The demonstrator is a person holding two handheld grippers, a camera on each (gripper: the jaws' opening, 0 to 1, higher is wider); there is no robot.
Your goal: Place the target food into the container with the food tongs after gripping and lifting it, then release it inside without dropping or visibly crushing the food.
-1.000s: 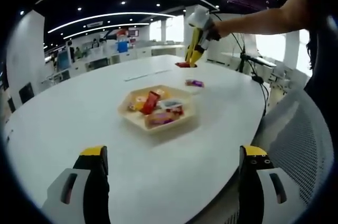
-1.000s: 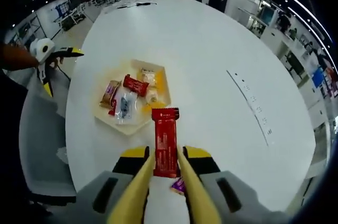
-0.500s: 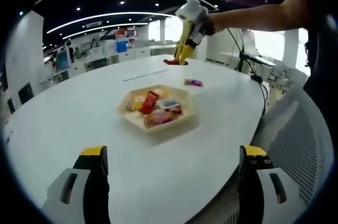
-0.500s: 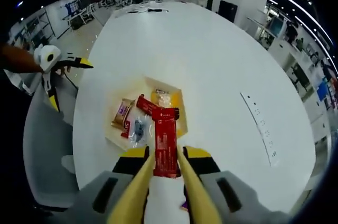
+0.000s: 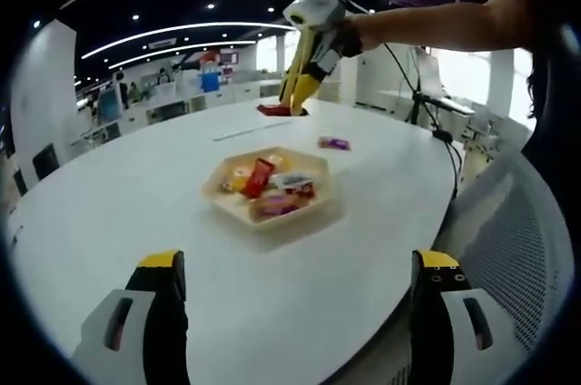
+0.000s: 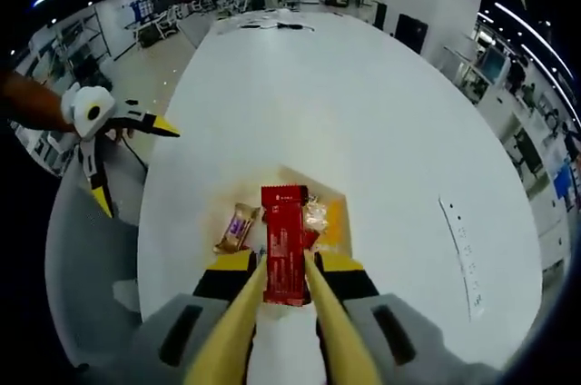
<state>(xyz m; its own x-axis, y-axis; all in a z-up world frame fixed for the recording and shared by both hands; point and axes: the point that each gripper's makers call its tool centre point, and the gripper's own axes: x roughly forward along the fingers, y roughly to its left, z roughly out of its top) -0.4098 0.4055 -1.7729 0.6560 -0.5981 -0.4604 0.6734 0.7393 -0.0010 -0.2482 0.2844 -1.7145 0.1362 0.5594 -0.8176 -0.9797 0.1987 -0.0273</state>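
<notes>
Right claw (image 6: pixel 284 267): yellow tong blades closed on the red bar (image 6: pixel 282 243); in the left gripper view it (image 5: pixel 292 111) hangs in the air above the far side of the tabletop, a bare forearm (image 5: pixel 436 26) reaching to it from the right
Red bar: a long red wrapped snack, pinched between the blades along its lower half; its upper end sticks out past the tips; in the right gripper view it lies over the tray (image 6: pixel 329 194); in the left gripper view it (image 5: pixel 271 111) sits at the tong tips, clear of the tabletop and higher than the tray
Tray: pale hexagonal dish (image 5: pixel 229 201) on the white tabletop (image 5: pixel 118 203); wrapped snacks lie in it, among them a red one (image 5: pixel 259 176) and a brown-and-purple one (image 6: pixel 237 227); not yet holding the gripped bar
Left claw (image 5: pixel 295 285): both jaws with yellow tips stand wide apart, nothing between them; held low over the near edge of the tabletop; in the right gripper view it (image 6: pixel 136 153) shows at the left, off the tabletop's edge, spread open
Purple packet (image 5: pixel 333 143): small, lying on the tabletop beyond the tray, apart from it
Chair (image 5: pixel 517 240): grey mesh back, just beside the tabletop's right edge
Room: open office with ceiling lights; desks far behind
</notes>
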